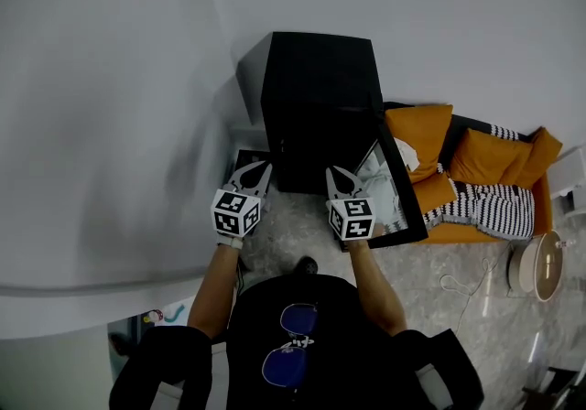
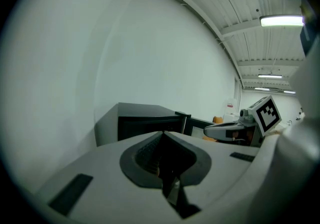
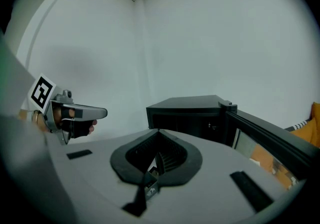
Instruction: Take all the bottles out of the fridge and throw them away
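Black and compact, the fridge (image 1: 316, 97) stands against the white wall (image 1: 110, 79), and its door (image 1: 403, 188) hangs open toward the orange sofa (image 1: 476, 161). You hold both tools in front of it, side by side and near its open front. The left gripper (image 1: 259, 167) has its jaws pressed together with nothing between them, and the right gripper (image 1: 340, 173) is the same, closed on nothing. Inside, the fridge is too dark to read from any view, so no bottles can be seen in it, on the floor or in your tools, and no bin shows either. How far the task is, I therefore cannot settle. This scene fits a fridge that still keeps its bottles in the dark inside, and it fits equally a fridge from which they are all gone. What is sure is only this: the door is open and both tools are free.
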A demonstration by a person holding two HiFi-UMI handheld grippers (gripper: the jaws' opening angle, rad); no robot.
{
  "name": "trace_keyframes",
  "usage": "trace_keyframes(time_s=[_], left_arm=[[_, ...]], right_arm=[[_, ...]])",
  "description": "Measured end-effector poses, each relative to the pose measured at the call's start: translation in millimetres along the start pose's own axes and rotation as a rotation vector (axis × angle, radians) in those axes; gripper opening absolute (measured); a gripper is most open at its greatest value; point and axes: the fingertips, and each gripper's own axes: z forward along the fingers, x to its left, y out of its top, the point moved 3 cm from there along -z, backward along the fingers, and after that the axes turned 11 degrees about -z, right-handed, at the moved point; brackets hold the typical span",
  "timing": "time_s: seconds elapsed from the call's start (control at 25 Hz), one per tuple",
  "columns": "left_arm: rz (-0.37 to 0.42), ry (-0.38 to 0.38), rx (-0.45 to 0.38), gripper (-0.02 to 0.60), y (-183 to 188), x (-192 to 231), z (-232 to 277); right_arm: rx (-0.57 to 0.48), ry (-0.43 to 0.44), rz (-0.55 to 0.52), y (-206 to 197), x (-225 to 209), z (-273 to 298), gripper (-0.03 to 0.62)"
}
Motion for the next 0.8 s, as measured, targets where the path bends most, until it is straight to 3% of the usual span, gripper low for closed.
trace_keyframes(time_s=[0.8], left_arm=[[0.045,-0.019,-0.002,0.002,-5,-33,11]], right_arm=[[0.001,-0.038,-0.026,-14,-33,-33,0.008]])
